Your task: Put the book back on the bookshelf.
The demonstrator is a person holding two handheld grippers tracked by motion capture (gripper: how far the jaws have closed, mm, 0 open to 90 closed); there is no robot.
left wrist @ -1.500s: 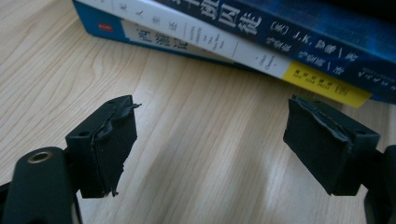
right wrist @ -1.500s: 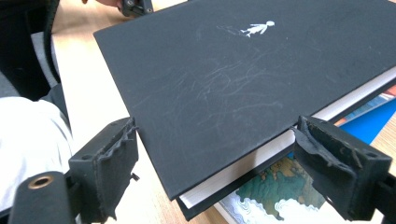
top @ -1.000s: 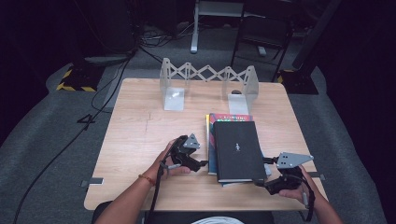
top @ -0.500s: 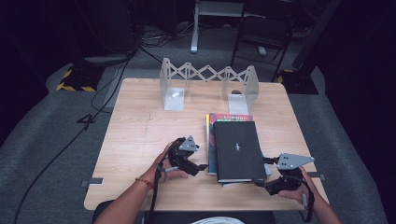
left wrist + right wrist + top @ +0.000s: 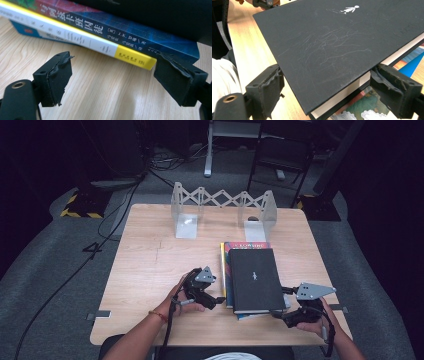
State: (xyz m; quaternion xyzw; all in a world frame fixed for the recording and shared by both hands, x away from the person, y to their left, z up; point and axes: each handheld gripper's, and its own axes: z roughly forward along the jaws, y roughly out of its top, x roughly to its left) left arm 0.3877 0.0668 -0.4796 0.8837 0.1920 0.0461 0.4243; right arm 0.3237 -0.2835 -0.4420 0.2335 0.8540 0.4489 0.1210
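Observation:
A stack of books lies on the wooden table [image 5: 150, 270], with a black hardcover [image 5: 255, 279] on top and a colourful book [image 5: 246, 245] showing under it. My left gripper [image 5: 219, 299] rests on the table just left of the stack. In the left gripper view it [image 5: 117, 77] is open, its jaws have just been opening, and nothing is between the pads. Just ahead of them are a blue spine [image 5: 100, 27] and a white-and-yellow spine [image 5: 82, 37]. My right gripper [image 5: 330, 90] is open at the stack's near right corner [image 5: 281, 312], and the black hardcover's [image 5: 332, 50] corner reaches between its jaws.
An expanding metal book rack [image 5: 222, 200] with two upright bookends [image 5: 186, 215] [image 5: 257, 217] stands at the table's back edge. Bare wood lies left of the stack. Cables, a chair and stand legs are on the dark floor beyond.
My left gripper has shifted slightly toward the table's near edge, staying beside the stack. The right gripper and the books have not moved.

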